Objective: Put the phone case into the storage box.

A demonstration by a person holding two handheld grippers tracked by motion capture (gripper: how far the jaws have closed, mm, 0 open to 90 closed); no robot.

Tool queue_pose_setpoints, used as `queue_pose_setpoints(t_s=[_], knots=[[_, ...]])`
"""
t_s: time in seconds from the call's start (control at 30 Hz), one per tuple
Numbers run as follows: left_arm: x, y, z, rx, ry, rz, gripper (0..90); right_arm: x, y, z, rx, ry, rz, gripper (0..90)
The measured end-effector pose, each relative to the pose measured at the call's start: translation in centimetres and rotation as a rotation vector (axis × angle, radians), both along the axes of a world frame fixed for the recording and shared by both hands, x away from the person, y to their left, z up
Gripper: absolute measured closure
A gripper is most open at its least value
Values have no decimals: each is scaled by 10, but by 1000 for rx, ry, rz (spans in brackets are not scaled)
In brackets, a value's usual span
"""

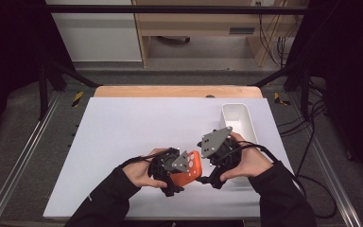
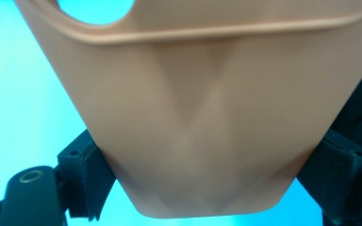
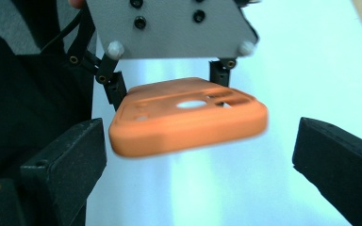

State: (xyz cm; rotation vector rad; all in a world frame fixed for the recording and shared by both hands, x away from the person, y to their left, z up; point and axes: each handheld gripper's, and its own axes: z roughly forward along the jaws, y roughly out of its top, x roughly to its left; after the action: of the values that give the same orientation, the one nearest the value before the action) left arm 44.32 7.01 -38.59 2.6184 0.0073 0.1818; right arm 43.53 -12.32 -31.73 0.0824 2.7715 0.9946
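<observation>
Left gripper (image 1: 182, 166) clamps the orange phone case (image 1: 189, 171) mid-air, just left of the white bin (image 1: 237, 118). Right gripper (image 3: 200, 155) gapes wide around its free end — a skewed pinch could twist the case loose.

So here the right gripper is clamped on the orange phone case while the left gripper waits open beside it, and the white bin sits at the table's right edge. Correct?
Not quite: the grippers are swapped. The left gripper is clamped on the orange phone case, as the left gripper view shows, and the right gripper waits open beside it, its jaws apart in the right gripper view. The white bin does sit at the table's right edge.
</observation>
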Motion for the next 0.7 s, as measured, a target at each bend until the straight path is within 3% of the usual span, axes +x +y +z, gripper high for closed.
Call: queue_pose_setpoints(t_s=[0.23, 0.7], knots=[[2, 8, -1, -20, 0, 0, 145, -1, -11, 2, 46, -4, -23, 35], [6, 29, -8, -148, 27, 31, 145, 1, -24, -11, 97, 23, -48, 33]])
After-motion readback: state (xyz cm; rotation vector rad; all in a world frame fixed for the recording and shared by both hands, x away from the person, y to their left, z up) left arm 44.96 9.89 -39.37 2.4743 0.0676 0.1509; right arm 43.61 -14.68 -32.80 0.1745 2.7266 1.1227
